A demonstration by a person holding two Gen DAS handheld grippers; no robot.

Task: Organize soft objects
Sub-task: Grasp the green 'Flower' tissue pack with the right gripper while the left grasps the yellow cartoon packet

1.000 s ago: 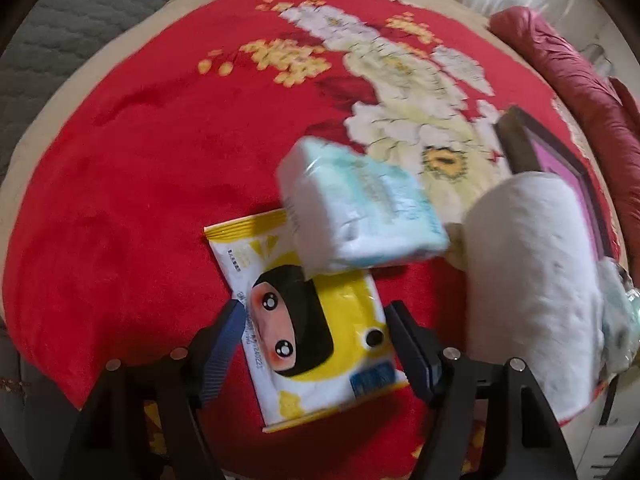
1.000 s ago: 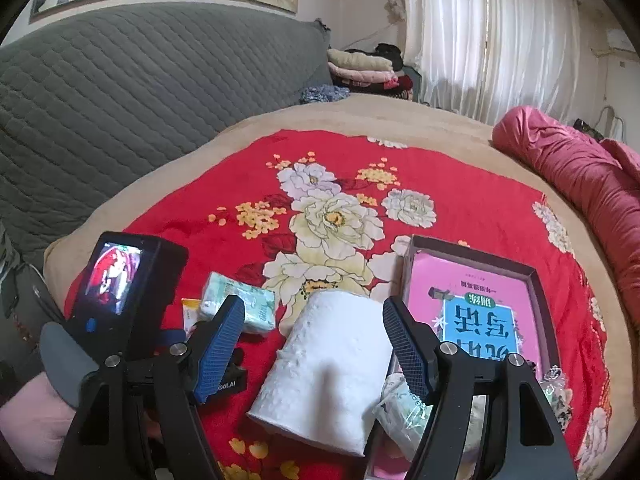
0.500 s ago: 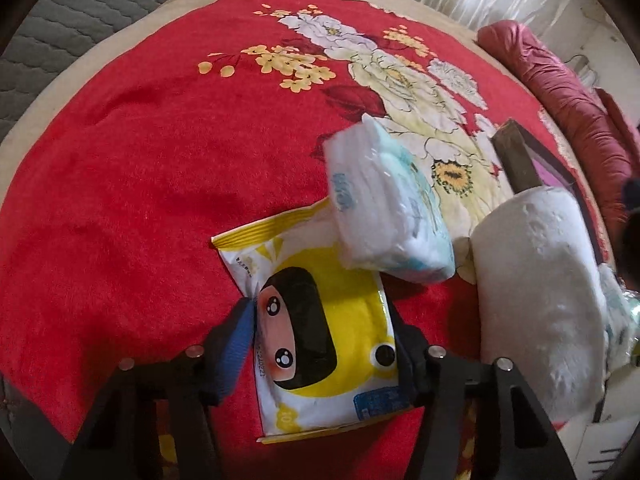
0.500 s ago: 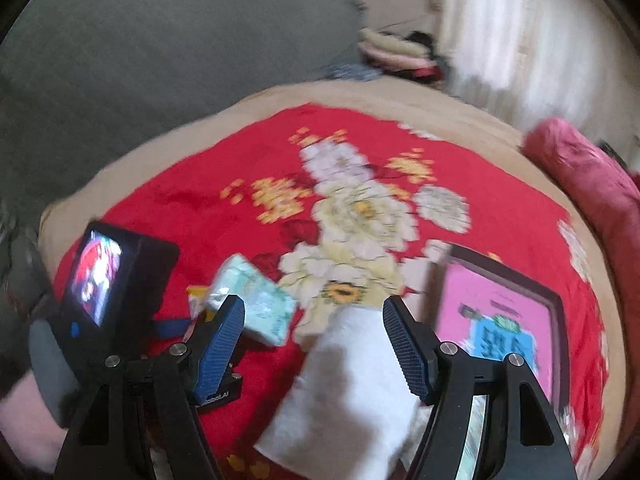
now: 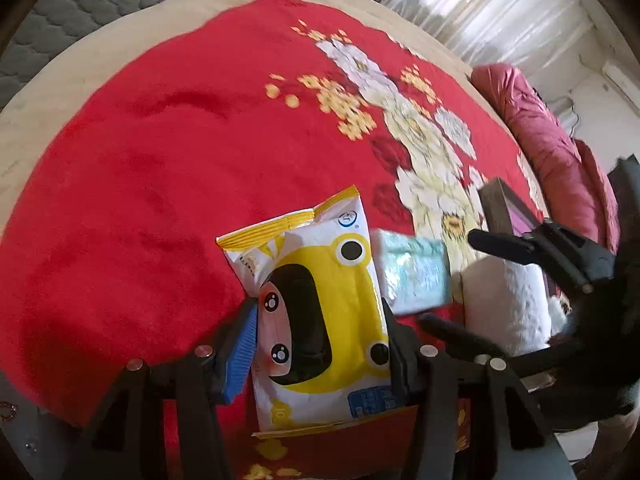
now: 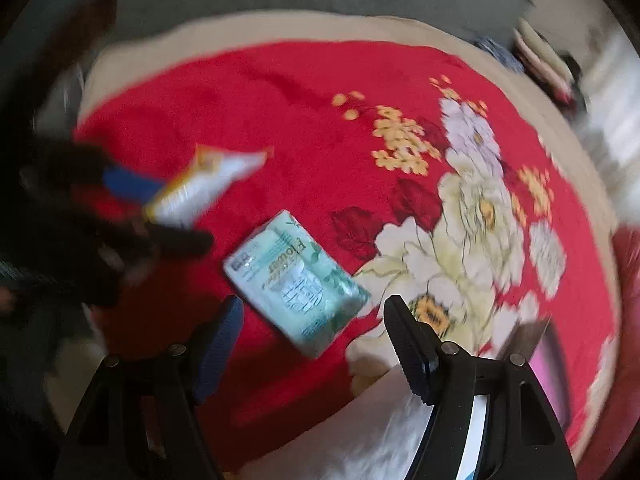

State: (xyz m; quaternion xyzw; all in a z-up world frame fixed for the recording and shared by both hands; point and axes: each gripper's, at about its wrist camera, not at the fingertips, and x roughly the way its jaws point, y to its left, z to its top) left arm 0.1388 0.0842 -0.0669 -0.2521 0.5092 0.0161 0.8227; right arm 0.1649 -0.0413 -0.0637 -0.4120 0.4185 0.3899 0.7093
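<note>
Yellow-and-white wipes pack (image 5: 320,320), cartoon face printed on front, between closing left gripper (image 5: 320,344) pads over red floral blanket (image 5: 160,160). Pale green tissue pack (image 6: 294,280) flat on blanket beneath wide-open, empty right gripper (image 6: 312,336).

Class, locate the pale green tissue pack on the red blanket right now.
In the left wrist view, the pale green tissue pack lies on the red blanket, right of the yellow wipes pack and left of the white paper roll.
</note>
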